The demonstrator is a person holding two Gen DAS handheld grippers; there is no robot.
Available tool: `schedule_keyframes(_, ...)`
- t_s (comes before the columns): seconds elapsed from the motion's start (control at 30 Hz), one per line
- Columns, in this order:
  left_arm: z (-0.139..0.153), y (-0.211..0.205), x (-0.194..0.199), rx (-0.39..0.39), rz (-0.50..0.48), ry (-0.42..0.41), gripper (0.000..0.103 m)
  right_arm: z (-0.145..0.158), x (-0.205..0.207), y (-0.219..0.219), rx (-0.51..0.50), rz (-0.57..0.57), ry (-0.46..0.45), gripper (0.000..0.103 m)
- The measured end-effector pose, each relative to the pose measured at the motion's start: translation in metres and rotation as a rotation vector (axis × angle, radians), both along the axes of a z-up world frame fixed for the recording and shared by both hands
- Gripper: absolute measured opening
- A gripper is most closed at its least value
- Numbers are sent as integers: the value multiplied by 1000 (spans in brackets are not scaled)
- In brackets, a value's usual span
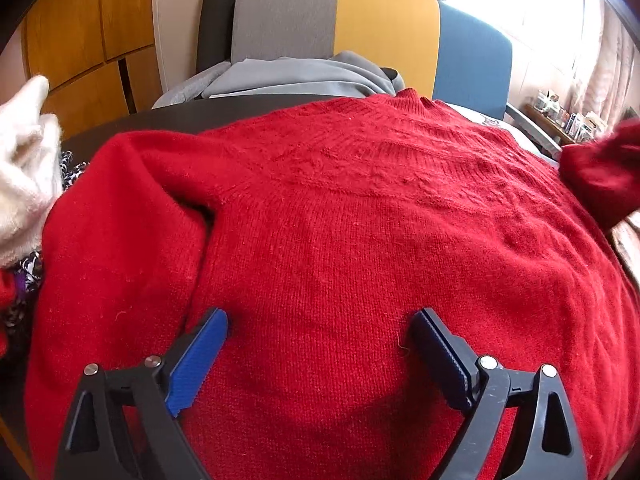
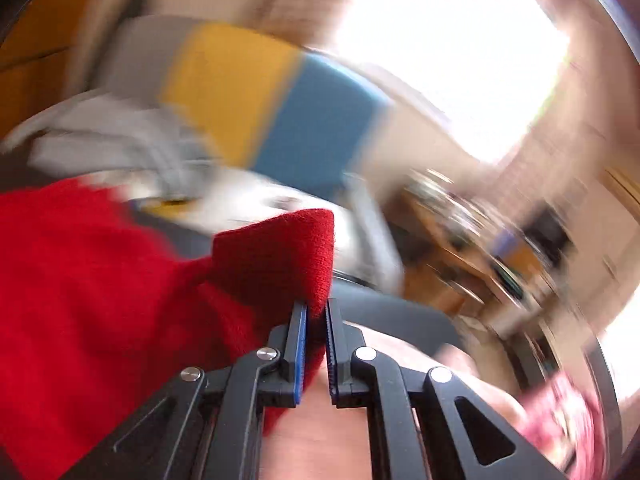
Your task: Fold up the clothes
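Observation:
A red knitted sweater (image 1: 360, 208) lies spread flat on a dark table (image 1: 168, 118), neck away from me. My left gripper (image 1: 320, 320) is open, its blue-padded fingers resting on or just above the sweater's lower body. The sweater's left sleeve (image 1: 112, 240) lies along its side. My right gripper (image 2: 316, 308) is shut on the cuff of the other red sleeve (image 2: 280, 256) and holds it lifted above the table. That raised sleeve shows at the right edge of the left wrist view (image 1: 604, 172). The right wrist view is blurred by motion.
A cream fluffy garment (image 1: 24, 168) and a black-and-white patterned cloth (image 1: 72, 168) lie at the table's left. Grey clothes (image 1: 304, 76) lie behind the table on a grey, yellow and blue sofa (image 1: 384, 28). A cluttered shelf (image 1: 568, 116) stands at the right under a bright window.

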State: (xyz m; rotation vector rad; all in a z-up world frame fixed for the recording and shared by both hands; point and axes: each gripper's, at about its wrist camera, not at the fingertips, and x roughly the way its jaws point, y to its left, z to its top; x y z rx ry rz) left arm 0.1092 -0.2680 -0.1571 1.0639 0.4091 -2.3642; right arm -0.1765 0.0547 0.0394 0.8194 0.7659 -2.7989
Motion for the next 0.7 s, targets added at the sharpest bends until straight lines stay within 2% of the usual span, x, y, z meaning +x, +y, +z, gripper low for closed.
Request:
schedule_keyframes(0.03, 0, 0, -1, -1, 0, -2, 96, 7, -1, 29, -57, -69, -14, 23)
schedule_keyframes(0.13, -1, 0, -3, -4, 1, -6, 96, 17, 6, 95, -287, -209, -45, 24)
schedule_keyframes(0.17, -1, 0, -3, -7, 2, -9, 97, 17, 18, 106, -338, -201, -33, 25)
schedule_keyframes(0.23, -1, 0, -3, -8, 3, -13, 98, 6, 45, 105, -384, -92, -73, 25)
schedule_keyframes(0.33, -1, 0, -4, -9, 3, -18, 99, -33, 89, 73, -408, 127, -240, 25)
schedule_keyframes(0.47, -1, -1, -4, -18, -10, -27, 100, -108, 171, 11, -317, 386, -470, 25)
schedule_keyframes(0.53, -1, -2, -3, -25, -24, -32, 101, -141, 199, -4, -257, 414, -532, 23)
schedule_keyframes(0.6, -1, -5, -2, -41, -50, -41, 102, -171, 222, -14, -206, 392, -584, 26)
schedule_keyframes(0.67, 0, -13, 0, -51, -68, -53, 103, -175, 245, -12, -283, 375, -577, 27)
schedule_keyframes(0.7, 0, -17, 1, -54, -74, -59, 103, -177, 257, -11, -341, 386, -607, 30)
